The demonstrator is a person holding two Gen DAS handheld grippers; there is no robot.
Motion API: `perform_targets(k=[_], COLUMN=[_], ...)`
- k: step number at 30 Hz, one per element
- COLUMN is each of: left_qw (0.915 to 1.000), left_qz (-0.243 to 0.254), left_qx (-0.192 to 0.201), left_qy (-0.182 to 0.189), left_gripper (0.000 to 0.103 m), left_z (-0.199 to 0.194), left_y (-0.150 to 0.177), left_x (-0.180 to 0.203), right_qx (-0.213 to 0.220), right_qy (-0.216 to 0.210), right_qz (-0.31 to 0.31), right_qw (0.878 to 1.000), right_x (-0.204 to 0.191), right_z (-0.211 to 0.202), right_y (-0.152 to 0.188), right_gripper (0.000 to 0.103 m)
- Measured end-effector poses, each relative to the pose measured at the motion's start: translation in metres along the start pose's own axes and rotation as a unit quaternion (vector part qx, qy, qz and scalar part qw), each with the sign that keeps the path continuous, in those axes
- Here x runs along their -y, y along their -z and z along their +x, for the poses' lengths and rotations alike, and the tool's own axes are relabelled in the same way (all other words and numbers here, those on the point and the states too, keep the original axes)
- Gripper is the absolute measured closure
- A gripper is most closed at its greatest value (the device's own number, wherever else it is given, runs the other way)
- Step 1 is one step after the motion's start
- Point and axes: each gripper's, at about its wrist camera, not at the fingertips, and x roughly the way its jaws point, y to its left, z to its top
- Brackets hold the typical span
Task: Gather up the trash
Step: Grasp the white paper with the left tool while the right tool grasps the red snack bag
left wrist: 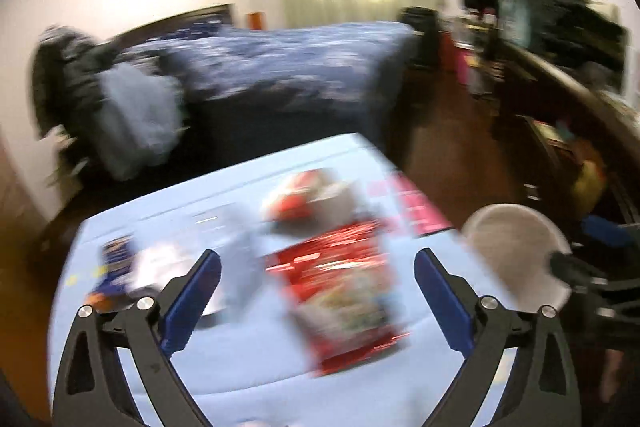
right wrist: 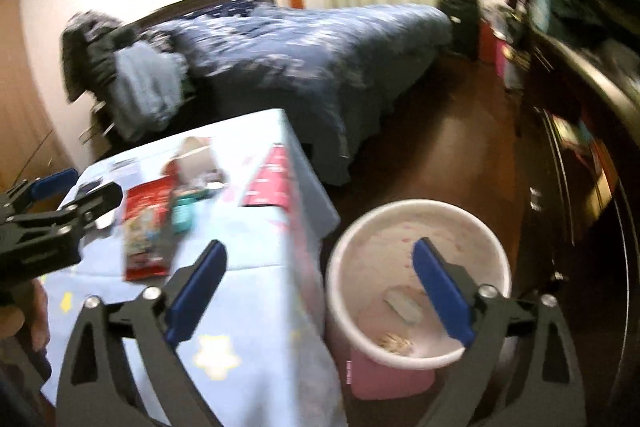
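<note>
A red snack wrapper lies on the light blue tablecloth, seen also in the right wrist view. Behind it sit a red and white crumpled pack, grey paper and a blue wrapper. My left gripper is open and empty just above the red wrapper; it also shows at the left of the right wrist view. My right gripper is open and empty, over the gap between the table edge and the pink waste bin. The bin holds a few scraps.
A red booklet lies at the table's right edge. A teal object sits beside the red wrapper. A bed with blue bedding stands behind, a dark wooden dresser to the right, brown floor between.
</note>
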Motion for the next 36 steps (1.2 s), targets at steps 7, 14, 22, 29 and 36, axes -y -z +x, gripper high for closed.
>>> perform_targets(k=[7,14,22,29,36], left_qw=[0.9917,0.9836,0.983,0.9789,0.9796], left_qz=[-0.089,-0.155,-0.159,-0.176,-0.168], left_qx=[-0.049,-0.082,-0.082,-0.099,-0.104], left_qy=[-0.079,-0.044,-0.041,-0.035,-0.039], left_gripper=[0.004,0.004,0.004,0.018,0.055], left_z=[0.028,0.071,0.09,0.101,0.103], left_y=[0.022,0.025,0.019,0.024,0.028], left_x=[-0.097,-0.132,-0.128,-0.136,-0.138], right_qx=[-0.01,-0.036,-0.07,-0.086,-0.091], right_qy=[-0.028,-0.025,-0.013,-0.001,0.011], right_qz=[-0.061,-0.071,-0.063,-0.077,-0.094], right_qw=[0.998,0.997,0.995,0.993,0.991], right_x=[-0.076,-0.114,-0.135,-0.152,-0.157], right_z=[0.007,0.044,0.084,0.102,0.108], right_y=[-0.004,-0.007,-0.006,-0.001,0.005], right_gripper=[0.004,0.004,0.004,0.006,0.054])
